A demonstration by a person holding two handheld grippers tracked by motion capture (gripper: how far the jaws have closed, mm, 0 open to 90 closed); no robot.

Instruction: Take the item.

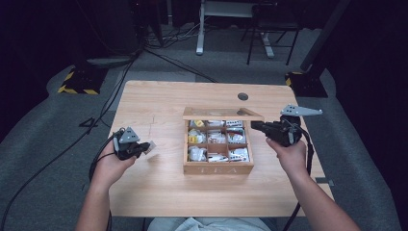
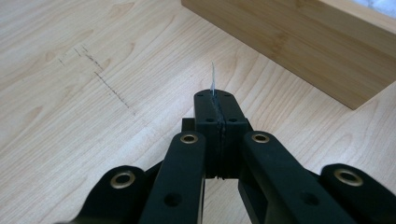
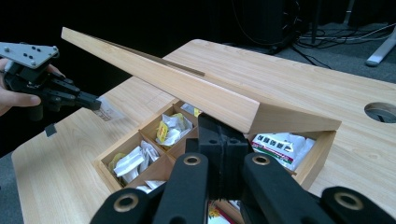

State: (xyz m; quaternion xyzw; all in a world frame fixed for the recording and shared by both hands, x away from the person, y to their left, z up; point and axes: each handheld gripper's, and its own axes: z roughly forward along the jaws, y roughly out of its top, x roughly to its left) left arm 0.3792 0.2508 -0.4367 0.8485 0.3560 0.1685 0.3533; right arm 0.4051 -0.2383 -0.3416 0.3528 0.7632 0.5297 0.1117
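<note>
A wooden tea box [image 1: 217, 168] with several compartments of tea sachets stands mid-table. Its lid [image 1: 221, 114] is tilted up and part open. My right gripper [image 1: 255, 126] is shut at the box's right rear corner. In the right gripper view its tips [image 3: 220, 128] sit under the raised lid [image 3: 187, 88], whose edge appears to rest on them. My left gripper [image 1: 140, 149] hovers left of the box, shut on a pale tea sachet [image 1: 150, 147]. That sachet shows edge-on [image 2: 213, 81] in the left gripper view, and as a flat packet [image 3: 108, 110] in the right gripper view.
The light wooden table [image 1: 159, 192] has bare room left of and in front of the box, and a round cable hole [image 1: 243, 96] at the back. The box's side wall [image 2: 299, 42] lies just ahead of the left gripper. Cables and stand feet cover the floor beyond.
</note>
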